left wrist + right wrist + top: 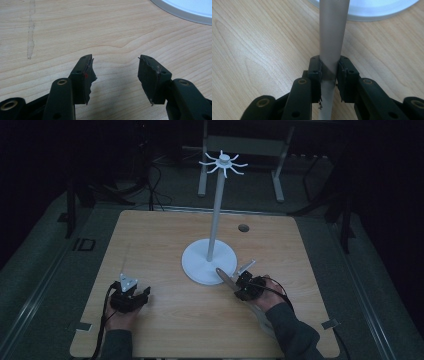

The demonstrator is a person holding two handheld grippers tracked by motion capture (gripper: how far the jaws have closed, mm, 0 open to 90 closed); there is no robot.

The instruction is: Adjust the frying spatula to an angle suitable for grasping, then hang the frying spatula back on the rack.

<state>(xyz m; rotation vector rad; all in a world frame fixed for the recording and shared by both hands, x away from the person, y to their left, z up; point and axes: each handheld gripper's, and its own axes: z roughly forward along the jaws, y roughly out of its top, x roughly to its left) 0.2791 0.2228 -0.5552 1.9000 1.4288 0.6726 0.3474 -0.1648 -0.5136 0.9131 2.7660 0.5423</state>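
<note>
Right gripper view: right gripper [329, 72] clamped on a grey utensil handle [333, 37] near the stand base [209, 262] — nothing hung on the hooks [223, 164] yet, left gripper [115, 75] idle, jaws apart.

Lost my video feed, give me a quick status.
Left gripper open, empty, over bare table. Right gripper shut on grey strip, tip over white stand's base. Nothing in the way.

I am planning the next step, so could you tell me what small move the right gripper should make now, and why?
Probably lift it slightly and carry the utensil toward the top of the stand. The right gripper is already shut on the utensil's flat grey handle, low over the table, its tip at the stand's round base. The left gripper is open and holds nothing.
</note>
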